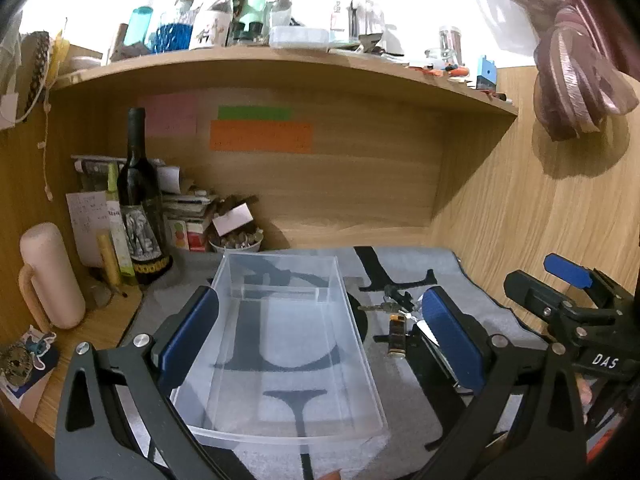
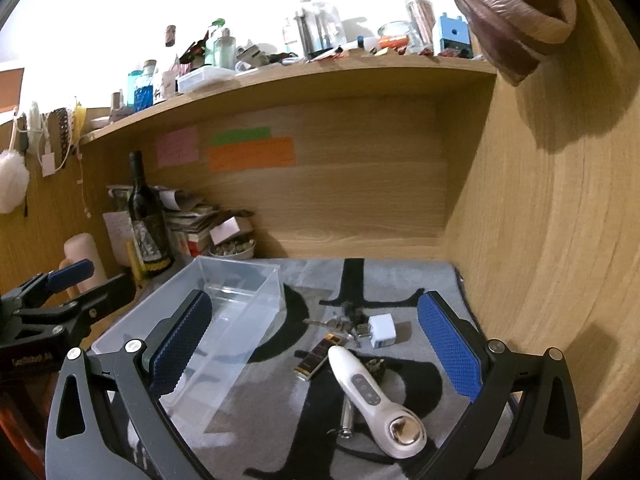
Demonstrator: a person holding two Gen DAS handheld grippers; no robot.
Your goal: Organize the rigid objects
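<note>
Right wrist view: a small pile of hard things is seen on the grey mat [image 2: 400,280], just right of the clear box [image 2: 224,320]. A white wand [image 2: 360,384] lies on top, with a shiny metal head at its near end. It looks smooth and stiff, so it may slip; it is best held across its thin middle. Under it a metal tube [image 2: 347,420] is partly hidden. A gold and brown lighter [image 2: 316,356] lies beside it and looks light and slick. A white plug [image 2: 382,330] is boxy and easy to pinch on its flat sides. The keys [image 2: 340,322] are loose and may dangle. The box looks empty, thin and light, and it may slide if it is bumped.

The right gripper [image 2: 316,344] is held wide open over the pile, and nothing is held. The left gripper [image 1: 320,332] is also wide open, with one finger on each side of the box, and it is not squeezed.
</note>
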